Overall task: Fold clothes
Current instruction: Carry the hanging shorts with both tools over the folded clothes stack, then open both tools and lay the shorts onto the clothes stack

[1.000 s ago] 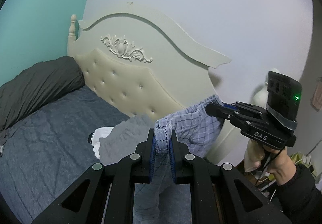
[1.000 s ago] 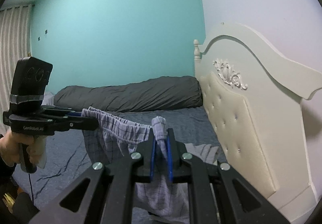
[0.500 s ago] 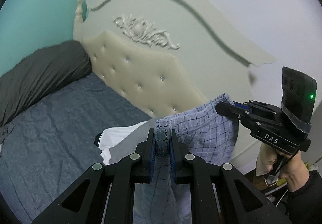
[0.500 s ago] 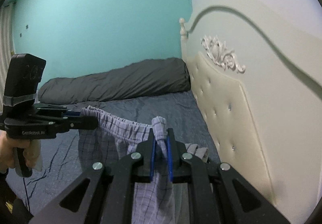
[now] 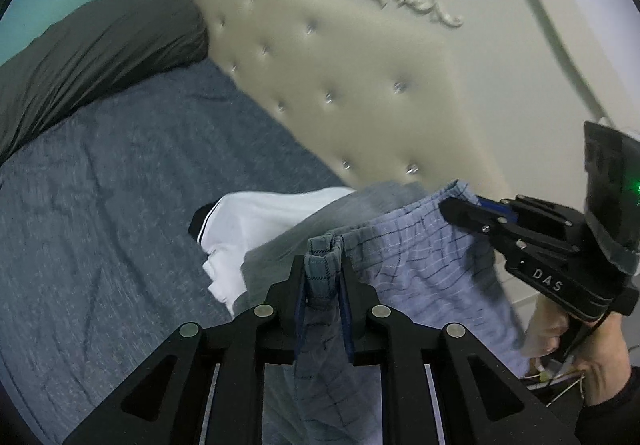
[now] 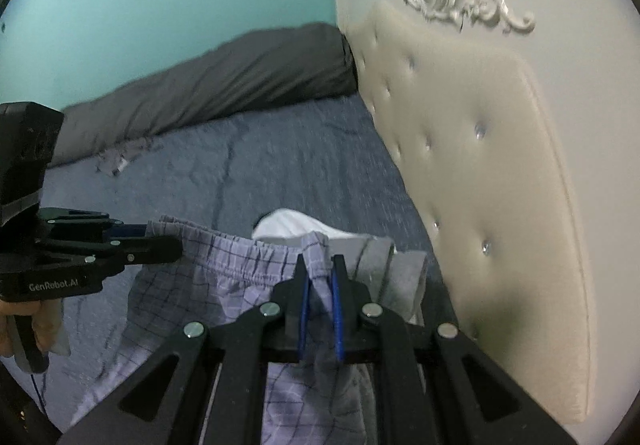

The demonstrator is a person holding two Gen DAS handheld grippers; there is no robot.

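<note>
The bed [image 5: 120, 181] fills my left view from 7 to 11 o'clock, its blue cover bare there, with the dark duvet [image 5: 92, 53] rolled along the far edge at 10 and the headboard [image 5: 360, 85] rising from 12 to 2.

On the bed, close to the headboard, lies a small pile: a white top [image 5: 256, 221] and a grey garment [image 5: 288, 257], just past my claws at about 12 o'clock in both views.

The shorts [image 5: 416, 265], plaid and pale blue, hang in the air above that pile. I hold them by the waistband, one corner in each claw. My left claw [image 5: 323, 277] is clenched on a bunched end of the band; my right claw [image 6: 318, 281] is clenched on the other end. From the left view the right claw [image 5: 460, 207] sits at 3 o'clock; from the right view the left claw [image 6: 160, 241] sits at 9.

So the long axis of the band runs straight from claw to claw, slack in the middle, and the legs drop toward 6 below both. Neither claw is nearer the cloth; both already have it. I judge that whatever comes next turns on that line between them and the bare cover at 9 to 10 o'clock of my left claw.
</note>
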